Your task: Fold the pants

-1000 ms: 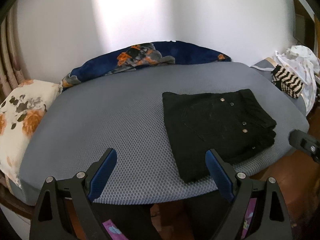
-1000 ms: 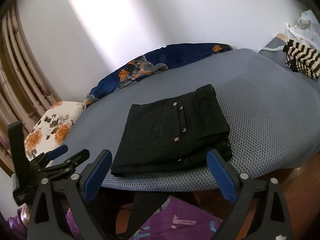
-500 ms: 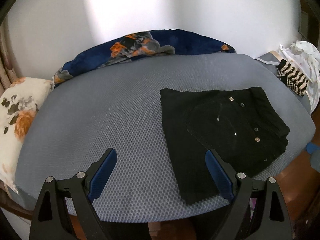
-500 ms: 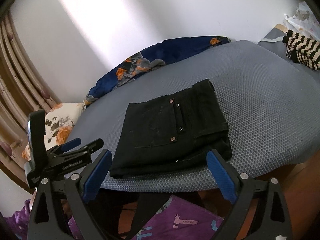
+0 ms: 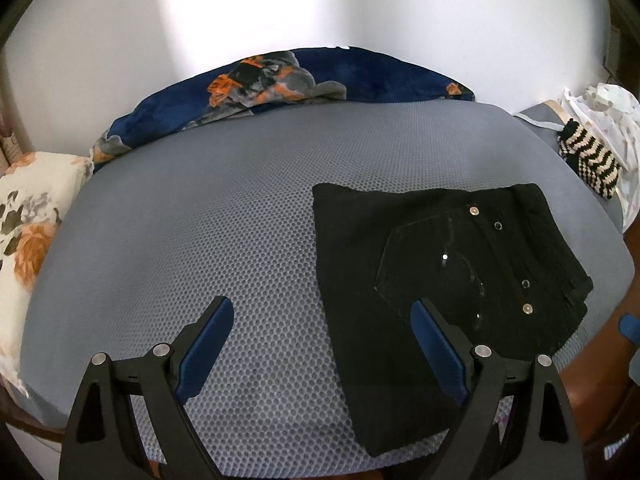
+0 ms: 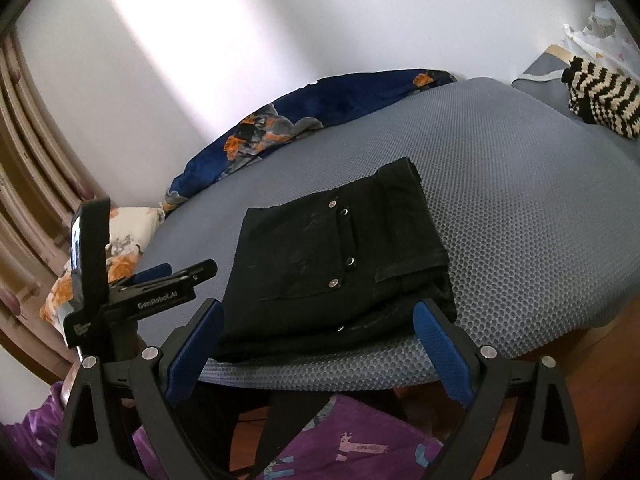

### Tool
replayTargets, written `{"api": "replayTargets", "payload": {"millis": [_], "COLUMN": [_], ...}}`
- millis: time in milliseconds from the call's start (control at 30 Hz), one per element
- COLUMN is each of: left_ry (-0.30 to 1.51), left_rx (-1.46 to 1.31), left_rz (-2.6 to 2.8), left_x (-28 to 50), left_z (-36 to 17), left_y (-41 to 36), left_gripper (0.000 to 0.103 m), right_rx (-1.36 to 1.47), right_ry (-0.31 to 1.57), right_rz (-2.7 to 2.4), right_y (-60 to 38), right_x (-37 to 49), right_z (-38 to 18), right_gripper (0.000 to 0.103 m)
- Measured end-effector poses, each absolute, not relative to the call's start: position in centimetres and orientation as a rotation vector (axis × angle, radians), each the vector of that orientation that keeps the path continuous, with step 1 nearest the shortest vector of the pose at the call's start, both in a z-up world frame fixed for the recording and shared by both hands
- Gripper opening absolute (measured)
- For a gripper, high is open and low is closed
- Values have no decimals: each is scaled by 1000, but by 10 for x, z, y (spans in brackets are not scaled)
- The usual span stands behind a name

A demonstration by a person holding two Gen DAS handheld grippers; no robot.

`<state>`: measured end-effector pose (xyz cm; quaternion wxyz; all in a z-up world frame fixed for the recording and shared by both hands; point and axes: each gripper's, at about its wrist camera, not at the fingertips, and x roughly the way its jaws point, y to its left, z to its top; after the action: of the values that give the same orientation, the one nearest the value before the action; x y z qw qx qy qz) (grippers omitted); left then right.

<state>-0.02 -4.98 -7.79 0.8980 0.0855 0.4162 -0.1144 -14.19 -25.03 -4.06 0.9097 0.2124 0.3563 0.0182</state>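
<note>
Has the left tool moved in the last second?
Yes. In the right wrist view the left tool has come in over the grey mattress, nearer the folded black pants.

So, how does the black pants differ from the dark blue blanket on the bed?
The pants are plain black; the blanket is dark blue with orange and grey flowers. The pants are folded into a flat, neat stack; the blanket lies bunched. The pants sit near the front edge; the blanket lies along the wall. Both rest on the grey mattress.
</note>
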Motion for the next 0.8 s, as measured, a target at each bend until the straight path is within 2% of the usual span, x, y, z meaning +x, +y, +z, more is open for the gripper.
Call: {"api": "replayTargets", "payload": {"millis": [600, 733, 767, 800], "left_ry": [990, 1017, 1028, 1036], "left_rx": [-64, -39, -32, -28], "left_rz": [-367, -401, -413, -426], "left_x": [39, 44, 45, 45], "left_z": [-92, -97, -100, -102], "left_y": [-24, -30, -32, -34], "left_gripper": [90, 90, 90, 90], "right_rx": [450, 450, 457, 473], "right_ry": [683, 739, 756, 777], "right_rz": [-34, 13, 43, 79], "right_y": [-310, -329, -333, -336], "right_x": [-123, -106, -101, -96], "right_z": [-23, -36, -39, -45], "right_gripper": [95, 95, 93, 88]}}
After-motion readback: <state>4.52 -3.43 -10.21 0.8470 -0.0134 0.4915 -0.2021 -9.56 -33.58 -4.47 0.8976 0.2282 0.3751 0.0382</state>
